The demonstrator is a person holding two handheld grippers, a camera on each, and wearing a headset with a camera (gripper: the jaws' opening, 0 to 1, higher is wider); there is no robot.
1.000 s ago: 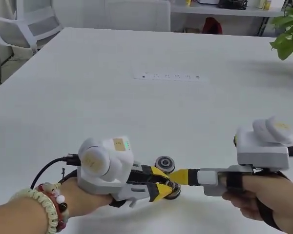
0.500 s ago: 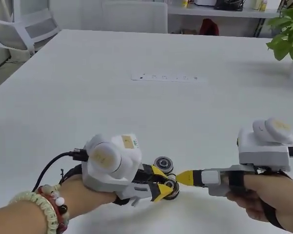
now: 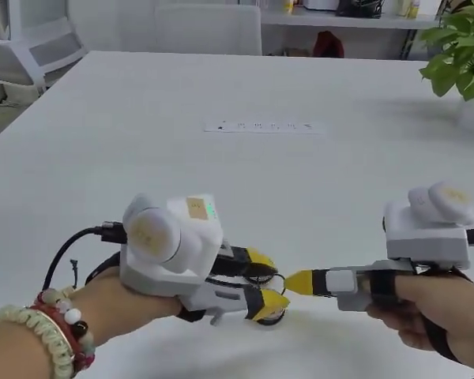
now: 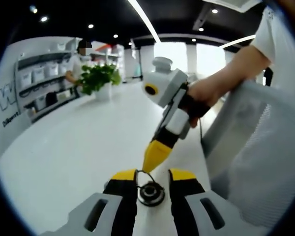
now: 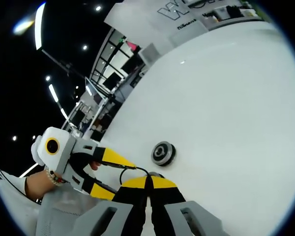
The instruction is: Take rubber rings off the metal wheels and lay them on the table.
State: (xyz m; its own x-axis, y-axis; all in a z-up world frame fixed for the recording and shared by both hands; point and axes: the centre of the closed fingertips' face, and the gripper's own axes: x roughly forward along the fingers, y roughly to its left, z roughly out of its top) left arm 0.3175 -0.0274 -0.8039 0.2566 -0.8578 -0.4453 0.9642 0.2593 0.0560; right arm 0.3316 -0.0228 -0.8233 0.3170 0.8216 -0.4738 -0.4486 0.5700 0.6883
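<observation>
2 wheels (image 5: 163, 153) (image 4: 151, 192), 1 ring (image 5: 136, 168), 2 tools (image 4: 153, 173) (image 5: 148, 180)

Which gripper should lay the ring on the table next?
Right. The right gripper is shut on the rubber ring; the left gripper only brackets the metal wheel and likely should steady it.

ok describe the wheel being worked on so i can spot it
On the white table, find the left gripper. The wheel sits between its yellow jaws, rubber ring pinched by the right gripper; the other wheel lies free.
</observation>
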